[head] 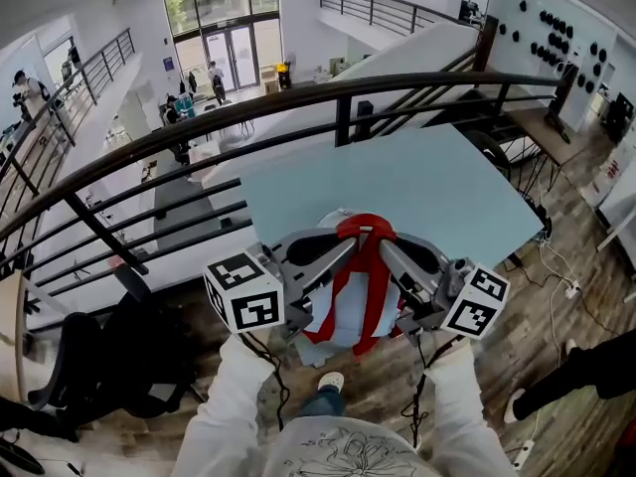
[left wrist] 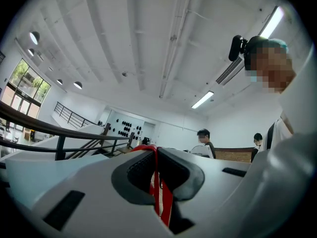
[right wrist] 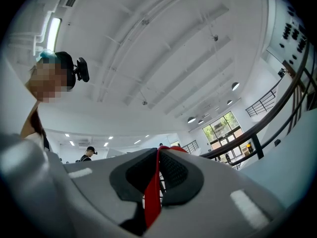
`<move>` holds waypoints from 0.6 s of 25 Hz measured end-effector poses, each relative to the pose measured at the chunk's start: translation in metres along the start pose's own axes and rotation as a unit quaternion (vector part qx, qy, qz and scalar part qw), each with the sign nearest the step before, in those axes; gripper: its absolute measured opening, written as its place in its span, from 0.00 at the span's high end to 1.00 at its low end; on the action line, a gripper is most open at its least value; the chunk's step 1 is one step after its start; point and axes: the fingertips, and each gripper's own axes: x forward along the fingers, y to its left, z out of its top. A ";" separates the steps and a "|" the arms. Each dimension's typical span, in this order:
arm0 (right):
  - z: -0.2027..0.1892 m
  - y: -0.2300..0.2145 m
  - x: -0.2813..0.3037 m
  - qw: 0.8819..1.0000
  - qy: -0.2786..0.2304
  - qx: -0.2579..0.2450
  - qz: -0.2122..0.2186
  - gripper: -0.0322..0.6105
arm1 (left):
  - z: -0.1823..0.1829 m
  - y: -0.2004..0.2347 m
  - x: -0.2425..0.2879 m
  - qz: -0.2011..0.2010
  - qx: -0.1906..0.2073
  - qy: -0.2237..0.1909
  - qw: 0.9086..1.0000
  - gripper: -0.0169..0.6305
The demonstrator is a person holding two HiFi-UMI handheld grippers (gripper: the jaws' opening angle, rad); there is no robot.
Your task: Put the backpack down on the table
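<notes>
A white and red backpack point(head: 348, 301) hangs in the air in front of me, just short of the near edge of the pale blue table point(head: 417, 182). Both grippers hold its red top strap point(head: 365, 227). My left gripper point(head: 343, 248) comes in from the left and is shut on the strap. My right gripper point(head: 390, 246) comes in from the right, shut on the same strap. In the left gripper view the red strap point(left wrist: 157, 182) is pinched between the dark pads. The right gripper view shows the red strap point(right wrist: 154, 185) clamped the same way.
A black railing point(head: 199, 127) runs behind the table, with a drop to a lower floor beyond it. A black office chair point(head: 109, 361) stands at my lower left. Wooden flooring and cables point(head: 556, 296) lie to the right. A person's leg point(head: 576, 371) shows at the right edge.
</notes>
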 end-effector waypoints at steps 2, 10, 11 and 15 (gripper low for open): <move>0.006 -0.021 0.011 1.000 -0.002 0.000 -0.003 0.91 | 0.007 0.020 0.009 -0.004 0.002 0.002 1.000 0.95; 0.005 -0.093 0.057 1.000 0.000 0.009 -0.017 0.91 | 0.017 0.103 0.029 -0.008 -0.003 0.009 1.000 0.95; 0.004 -0.101 0.061 1.000 0.001 0.010 -0.018 0.91 | 0.017 0.111 0.032 -0.008 -0.005 0.009 1.000 0.95; 0.000 -0.130 0.072 1.000 0.006 0.015 -0.026 0.91 | 0.014 0.140 0.042 -0.006 -0.011 0.014 1.000 0.95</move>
